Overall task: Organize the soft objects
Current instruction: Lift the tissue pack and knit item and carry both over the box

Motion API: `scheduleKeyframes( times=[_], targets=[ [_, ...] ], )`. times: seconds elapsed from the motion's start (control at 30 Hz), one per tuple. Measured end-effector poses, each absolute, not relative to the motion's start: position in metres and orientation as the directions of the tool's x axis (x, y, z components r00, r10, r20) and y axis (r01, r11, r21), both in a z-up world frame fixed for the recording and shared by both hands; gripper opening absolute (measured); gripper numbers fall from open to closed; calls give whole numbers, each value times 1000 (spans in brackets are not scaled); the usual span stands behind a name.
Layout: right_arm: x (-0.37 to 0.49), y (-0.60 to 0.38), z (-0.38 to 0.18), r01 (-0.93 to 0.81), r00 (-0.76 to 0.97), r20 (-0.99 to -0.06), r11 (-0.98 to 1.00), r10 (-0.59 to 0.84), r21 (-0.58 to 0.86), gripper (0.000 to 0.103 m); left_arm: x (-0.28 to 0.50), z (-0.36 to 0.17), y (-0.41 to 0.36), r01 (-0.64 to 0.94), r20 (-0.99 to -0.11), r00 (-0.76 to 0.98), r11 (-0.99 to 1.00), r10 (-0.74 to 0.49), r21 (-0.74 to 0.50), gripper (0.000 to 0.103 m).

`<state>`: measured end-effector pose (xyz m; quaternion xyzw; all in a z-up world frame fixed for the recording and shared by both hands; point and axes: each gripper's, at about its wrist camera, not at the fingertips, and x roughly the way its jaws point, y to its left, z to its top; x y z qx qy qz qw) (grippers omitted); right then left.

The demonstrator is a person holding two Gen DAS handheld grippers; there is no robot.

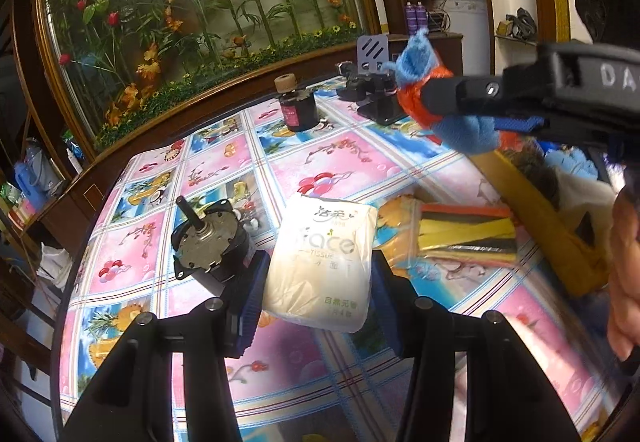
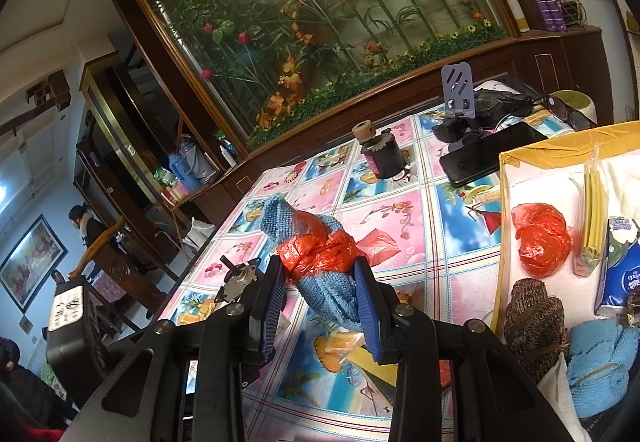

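While the left gripper [image 1: 318,274] clamps a white tissue pack [image 1: 320,262] between its blue pads, the pack's lower end rests on the patterned tablecloth [image 1: 192,170], just beside a grey motor [image 1: 210,242]. Right gripper [image 2: 320,294]: jaws closed on a blue cloth bundle [image 2: 320,250] wrapped in orange plastic, held above the table. To its right, a yellow-rimmed box [image 2: 560,150] contains an orange bag [image 2: 542,246], a brown knit item [image 2: 532,318] and a blue glove [image 2: 600,366].
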<state>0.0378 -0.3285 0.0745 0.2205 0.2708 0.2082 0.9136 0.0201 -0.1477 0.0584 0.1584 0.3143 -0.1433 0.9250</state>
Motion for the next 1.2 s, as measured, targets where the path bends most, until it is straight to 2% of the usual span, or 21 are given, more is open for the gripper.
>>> scheduleKeyframes(
  times=[0.97,1.2],
  targets=[
    [29,-357,78,-205,806,-360,791,471,576,37,10,64,-182,423,-626,737,897,-256,131,49],
    [27,-366,80,-191,817,-348,785,460,589,37,11,63,-189,434,-642,711,898,-288,78,49]
  ],
)
